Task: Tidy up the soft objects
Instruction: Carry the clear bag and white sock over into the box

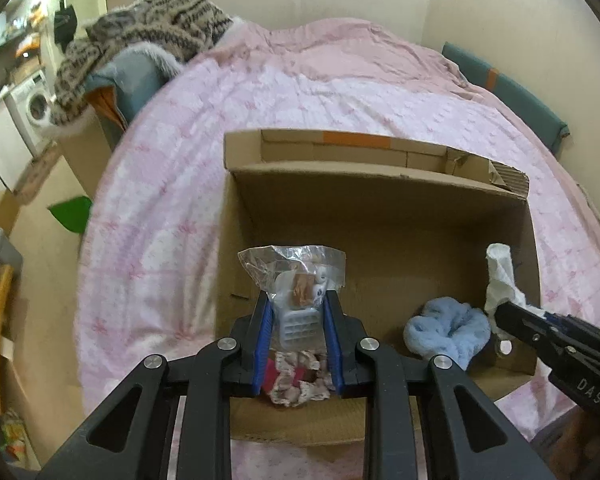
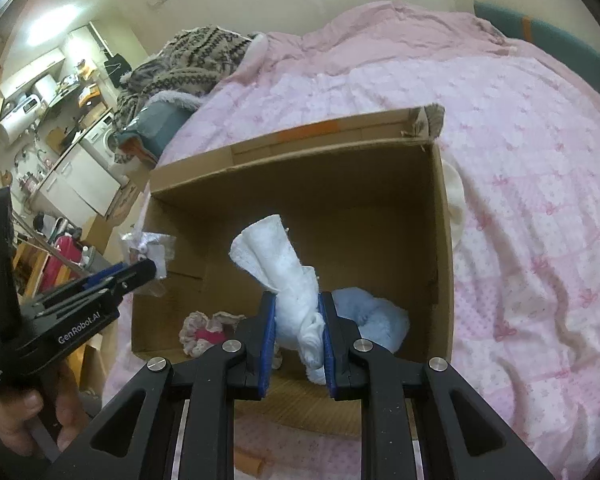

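An open cardboard box point(image 1: 380, 200) point(image 2: 300, 168) sits on a pink bed cover. My left gripper point(image 1: 298, 300) is shut on a clear plastic bag point(image 1: 296, 276) of small items, held above the box's left side; it shows at the left of the right wrist view point(image 2: 148, 268). My right gripper point(image 2: 298, 300) is shut on a white cloth point(image 2: 284, 272), held above the box's right side; it shows at the right of the left wrist view point(image 1: 500, 276). Inside the box lie a light blue fluffy cloth point(image 1: 448, 328) point(image 2: 380, 316) and a pink floral frilly piece point(image 1: 296, 380) point(image 2: 204, 332).
The pink bed cover point(image 1: 300, 92) spreads around the box. A patterned knit and a grey-blue jacket point(image 1: 148, 40) are piled at the bed's far left. A teal headboard point(image 1: 516, 96) is at the right. The floor, a green object point(image 1: 72, 212) and kitchen units lie left.
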